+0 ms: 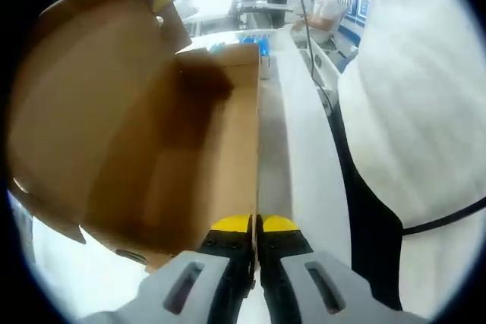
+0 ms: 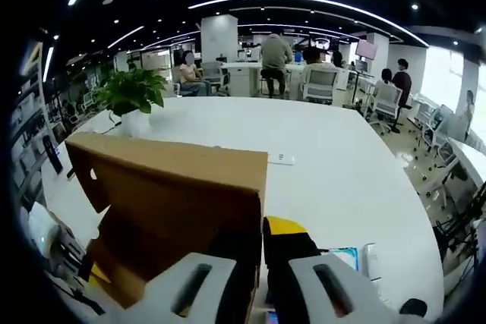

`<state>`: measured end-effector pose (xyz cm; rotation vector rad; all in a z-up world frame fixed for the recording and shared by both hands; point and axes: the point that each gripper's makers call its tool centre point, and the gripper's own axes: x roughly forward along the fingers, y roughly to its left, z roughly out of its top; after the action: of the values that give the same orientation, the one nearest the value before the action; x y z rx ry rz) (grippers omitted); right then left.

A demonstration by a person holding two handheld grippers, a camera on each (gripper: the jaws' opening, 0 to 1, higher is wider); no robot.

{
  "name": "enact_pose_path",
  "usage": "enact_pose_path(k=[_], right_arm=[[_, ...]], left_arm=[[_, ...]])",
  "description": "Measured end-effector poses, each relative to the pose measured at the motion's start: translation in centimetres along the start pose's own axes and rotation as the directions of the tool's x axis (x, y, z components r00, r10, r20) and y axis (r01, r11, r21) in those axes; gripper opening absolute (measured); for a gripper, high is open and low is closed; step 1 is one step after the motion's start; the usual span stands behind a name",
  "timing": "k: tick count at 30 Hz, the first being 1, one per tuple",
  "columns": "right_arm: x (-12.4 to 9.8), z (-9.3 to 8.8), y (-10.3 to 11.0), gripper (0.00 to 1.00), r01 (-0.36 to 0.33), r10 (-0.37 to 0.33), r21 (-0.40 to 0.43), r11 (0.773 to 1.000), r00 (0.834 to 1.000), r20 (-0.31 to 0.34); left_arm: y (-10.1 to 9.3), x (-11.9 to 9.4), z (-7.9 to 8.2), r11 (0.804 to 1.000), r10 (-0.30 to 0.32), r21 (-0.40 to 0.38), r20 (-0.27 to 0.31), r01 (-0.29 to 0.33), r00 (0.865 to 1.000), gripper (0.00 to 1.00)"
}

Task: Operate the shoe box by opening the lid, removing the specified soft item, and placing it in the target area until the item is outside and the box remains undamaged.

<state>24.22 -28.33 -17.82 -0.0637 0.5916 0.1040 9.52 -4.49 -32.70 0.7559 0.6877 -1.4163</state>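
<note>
1. Behind the work, an open office with ceiling lights, seated people and a potted plant [image 2: 130, 90] surrounds a wide white table [image 2: 334, 165].
2. On this table stands the cardboard shoe box [image 1: 228, 149]; its lid [image 1: 91, 96] is already raised and leans back.
3. Left gripper [image 1: 255, 225]: the yellow-tipped jaws are pressed together on the near box wall, at its edge.
4. Right gripper [image 2: 262, 237]: the jaws seem to pinch the lid edge, but this view is poor there.
5. I judge the cardboard light and stiff but easy to crease; hold it at the edges, gently.
6. No soft item is visible in the shadowed interior.
</note>
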Motion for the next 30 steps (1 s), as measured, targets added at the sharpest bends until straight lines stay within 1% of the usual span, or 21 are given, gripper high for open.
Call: enact_pose_path(k=[4,23,27,30], right_arm=[[-0.2,-0.3,-0.1,0.00,-0.008,0.008,0.023,1.000,1.000,-0.006],[-1.5,-2.3,0.3,0.00,0.003,-0.002,0.031,1.000,0.999,-0.035],[-1.6,-2.9,0.4,0.00,0.003,-0.001,0.037,0.999,0.999,-0.049],[-1.5,-3.6,0.4,0.00,0.003,-0.001,0.040,0.999,0.998,-0.067]], left_arm=[[0.0,0.0,0.0,1.000,-0.001,-0.001,0.000,0.001,1.000,0.01],[-0.1,0.0,0.1,1.000,0.002,0.002,0.004,-0.002,1.000,0.01],[0.0,0.0,0.1,1.000,0.006,-0.003,0.005,-0.006,1.000,0.01],[0.0,0.0,0.1,1.000,0.011,-0.006,0.007,-0.011,1.000,0.01]])
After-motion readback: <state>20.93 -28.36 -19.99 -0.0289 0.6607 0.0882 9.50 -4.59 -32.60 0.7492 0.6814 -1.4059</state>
